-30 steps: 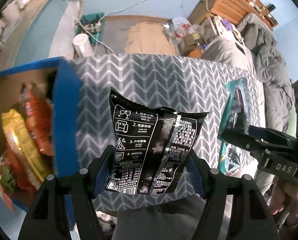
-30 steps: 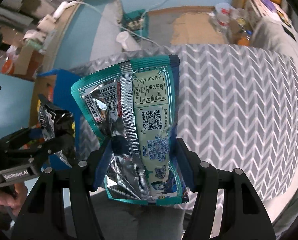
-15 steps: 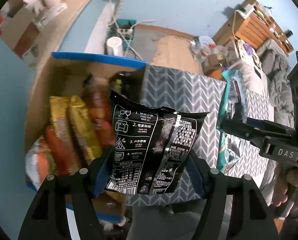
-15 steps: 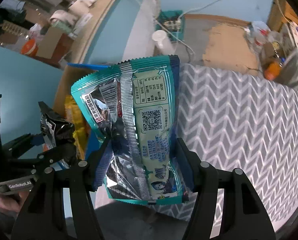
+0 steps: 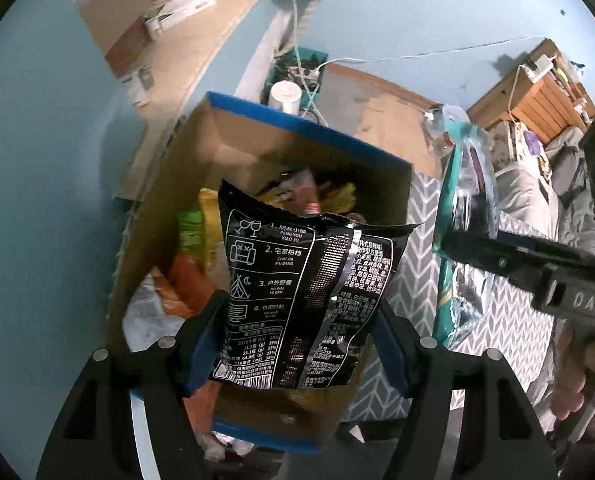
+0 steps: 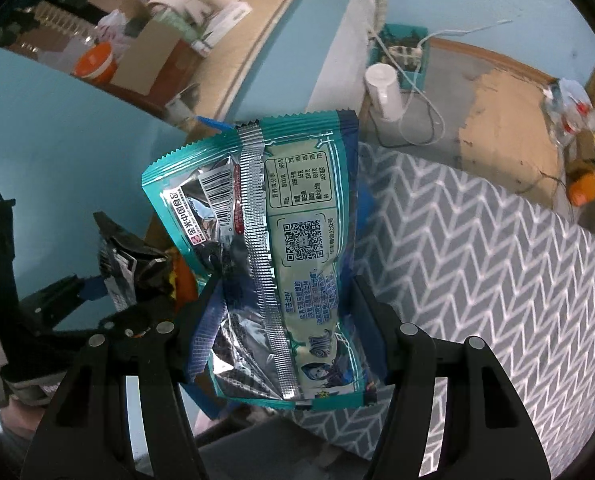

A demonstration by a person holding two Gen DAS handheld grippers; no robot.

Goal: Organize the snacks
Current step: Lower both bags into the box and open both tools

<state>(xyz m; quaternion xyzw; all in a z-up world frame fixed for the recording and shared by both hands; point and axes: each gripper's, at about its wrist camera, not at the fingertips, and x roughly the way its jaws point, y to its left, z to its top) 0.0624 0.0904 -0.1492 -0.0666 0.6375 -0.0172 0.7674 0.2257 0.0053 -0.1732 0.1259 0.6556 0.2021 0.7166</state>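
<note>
Snacks in hand — my left gripper [image 5: 297,344] clamps a black packet [image 5: 301,300] above the cardboard box [image 5: 317,152]; my right gripper [image 6: 285,332] clamps a teal packet [image 6: 273,248].

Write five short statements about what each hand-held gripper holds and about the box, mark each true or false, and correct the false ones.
1. The left hand-held gripper is shut on a black snack bag. True.
2. The right hand-held gripper is empty. False: it is shut on a teal snack bag.
3. The cardboard box already holds several snack packets. True.
4. The black snack bag lies inside the box. False: it is gripped and held up in front of the box opening.
5. The cloth beside the box is plain red. False: it is grey with a white zigzag pattern.
</note>
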